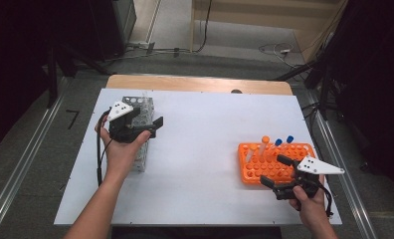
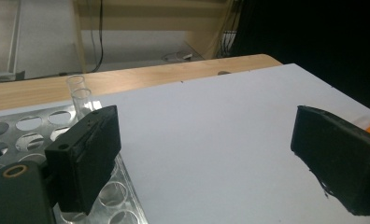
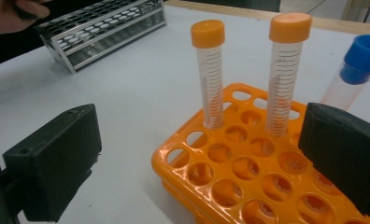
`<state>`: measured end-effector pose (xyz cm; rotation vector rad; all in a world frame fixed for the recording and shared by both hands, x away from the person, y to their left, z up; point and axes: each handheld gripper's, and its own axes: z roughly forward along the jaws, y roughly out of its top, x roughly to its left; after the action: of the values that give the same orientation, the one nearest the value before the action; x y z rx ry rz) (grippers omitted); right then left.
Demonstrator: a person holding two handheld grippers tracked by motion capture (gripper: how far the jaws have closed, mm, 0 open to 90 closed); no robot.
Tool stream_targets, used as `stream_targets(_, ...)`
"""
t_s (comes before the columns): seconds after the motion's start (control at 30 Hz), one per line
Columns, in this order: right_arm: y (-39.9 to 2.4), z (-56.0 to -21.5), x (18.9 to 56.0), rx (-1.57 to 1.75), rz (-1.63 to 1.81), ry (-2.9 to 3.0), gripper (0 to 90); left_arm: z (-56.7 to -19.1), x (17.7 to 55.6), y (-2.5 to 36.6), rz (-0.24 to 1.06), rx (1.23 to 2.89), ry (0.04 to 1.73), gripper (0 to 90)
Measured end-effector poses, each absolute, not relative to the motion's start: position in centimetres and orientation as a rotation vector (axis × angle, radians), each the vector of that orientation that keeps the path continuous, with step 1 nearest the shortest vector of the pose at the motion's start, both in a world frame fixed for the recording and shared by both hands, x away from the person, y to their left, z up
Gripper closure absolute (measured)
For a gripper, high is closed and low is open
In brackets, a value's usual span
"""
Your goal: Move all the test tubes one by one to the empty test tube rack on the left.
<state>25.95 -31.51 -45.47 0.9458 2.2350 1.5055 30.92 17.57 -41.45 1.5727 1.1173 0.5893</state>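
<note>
A metal tube rack stands at the left of the white table top. Two clear uncapped tubes stand in the metal rack. My left gripper hovers at that rack's right side, open, with nothing between its jaws. At the right sits an orange rack holding two orange-capped tubes and blue-capped tubes. My right gripper is open over the orange rack's near right corner. Its jaws straddle the orange rack without touching a tube.
A wooden strip runs along the table's far edge. Cables lie on the floor beyond it, with dark stands at both sides. The metal rack lies far across in the right gripper view.
</note>
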Motion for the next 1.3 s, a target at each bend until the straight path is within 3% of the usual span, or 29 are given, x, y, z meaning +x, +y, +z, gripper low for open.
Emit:
stream_targets(0.6, -33.2, -45.7, 27.7, 1.031, 1.464, 2.179, 0.0, -42.4, 24.8, 17.2, 0.555, 1.563, 1.044, 0.8)
stream_targets(1.3, -34.9, -45.5, 30.2, 1.186, 1.405, 2.081, 4.1, -44.3, 20.8, 17.8, 0.544, 1.576, 1.030, 0.0)
